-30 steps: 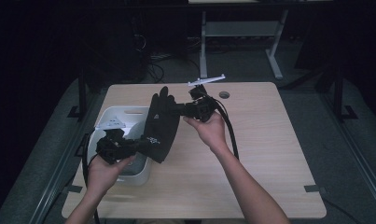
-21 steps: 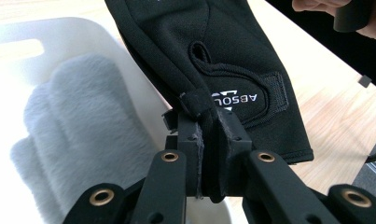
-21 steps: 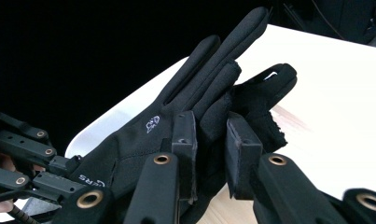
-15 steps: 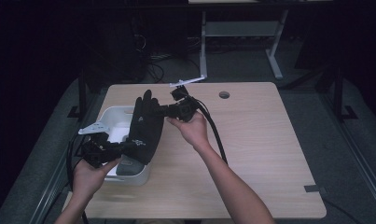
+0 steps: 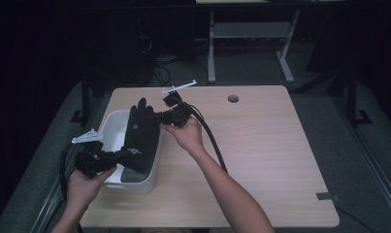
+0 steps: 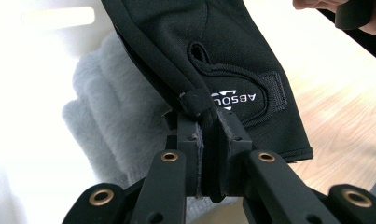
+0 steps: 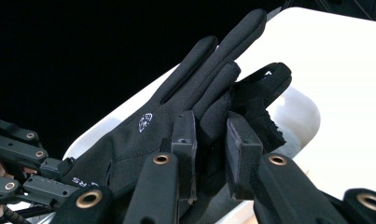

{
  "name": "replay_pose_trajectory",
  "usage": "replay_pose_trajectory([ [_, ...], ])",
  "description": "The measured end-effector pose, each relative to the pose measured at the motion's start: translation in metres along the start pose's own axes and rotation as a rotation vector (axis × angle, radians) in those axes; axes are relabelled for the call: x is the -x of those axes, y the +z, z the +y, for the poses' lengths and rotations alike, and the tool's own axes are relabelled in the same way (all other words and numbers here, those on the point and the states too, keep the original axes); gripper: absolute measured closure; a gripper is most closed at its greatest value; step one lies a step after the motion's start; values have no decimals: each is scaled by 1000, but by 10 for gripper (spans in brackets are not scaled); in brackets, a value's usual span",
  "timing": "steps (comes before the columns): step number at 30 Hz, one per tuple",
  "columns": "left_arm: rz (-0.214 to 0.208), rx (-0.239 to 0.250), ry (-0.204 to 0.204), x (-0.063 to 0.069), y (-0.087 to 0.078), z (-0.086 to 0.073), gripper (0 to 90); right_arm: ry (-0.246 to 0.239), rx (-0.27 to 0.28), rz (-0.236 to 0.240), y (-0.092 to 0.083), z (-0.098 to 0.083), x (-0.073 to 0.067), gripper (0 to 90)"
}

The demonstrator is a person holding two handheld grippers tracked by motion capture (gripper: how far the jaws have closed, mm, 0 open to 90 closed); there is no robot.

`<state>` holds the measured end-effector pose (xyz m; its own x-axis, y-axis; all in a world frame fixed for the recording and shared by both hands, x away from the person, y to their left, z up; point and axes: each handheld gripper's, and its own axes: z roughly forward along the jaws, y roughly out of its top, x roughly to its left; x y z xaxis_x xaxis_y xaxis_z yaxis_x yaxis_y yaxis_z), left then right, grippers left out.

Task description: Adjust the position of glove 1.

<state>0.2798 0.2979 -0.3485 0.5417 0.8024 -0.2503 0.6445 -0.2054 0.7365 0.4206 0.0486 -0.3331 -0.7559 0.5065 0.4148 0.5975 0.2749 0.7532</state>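
Note:
A black glove hangs between my two grippers, over a white bin at the table's left side. My left gripper is shut on the glove's cuff edge, near the white lettering. My right gripper is shut on the glove's finger end, its pads pressing the fabric by the thumb. The right gripper view has the glove spread with fingers pointing up and the left gripper at lower left. A grey fuzzy cloth lies in the bin below the glove.
The wooden table has a round hole near its far edge. The right gripper's black cable trails across the table toward the person. Behind the table stands a white desk frame on a dark floor.
Both hands have carried the glove leftward and a little down, from over the table's middle to above the white bin. Both grips have held.

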Motion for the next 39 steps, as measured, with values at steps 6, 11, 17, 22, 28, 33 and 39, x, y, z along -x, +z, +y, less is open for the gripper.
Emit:
replay_pose_trajectory([
  [6, 7, -21, -4, -1, 5, -4, 807, 8, -18, 4, 9, -2, 4, 753],
  [11, 6, -32, -25, -7, 6, -6, 798, 22, -45, -2, 18, -5, 9, 749],
  [17, 2, -63, -43, -15, 10, -11, 790, 28, -78, 1, 28, -8, 12, 740],
  [22, 1, -75, -54, -16, 11, -14, 745, 29, -96, -10, 33, -10, 15, 716],
  [28, 12, -69, -57, -16, 10, -12, 688, 34, -89, 1, 31, -9, 19, 614],
  [33, 25, -52, -43, -14, 6, -7, 611, 31, -80, -15, 21, -7, 22, 575],
  [39, 32, -26, -28, -9, 1, 0, 586, 28, -53, -19, 5, -6, 24, 562],
])
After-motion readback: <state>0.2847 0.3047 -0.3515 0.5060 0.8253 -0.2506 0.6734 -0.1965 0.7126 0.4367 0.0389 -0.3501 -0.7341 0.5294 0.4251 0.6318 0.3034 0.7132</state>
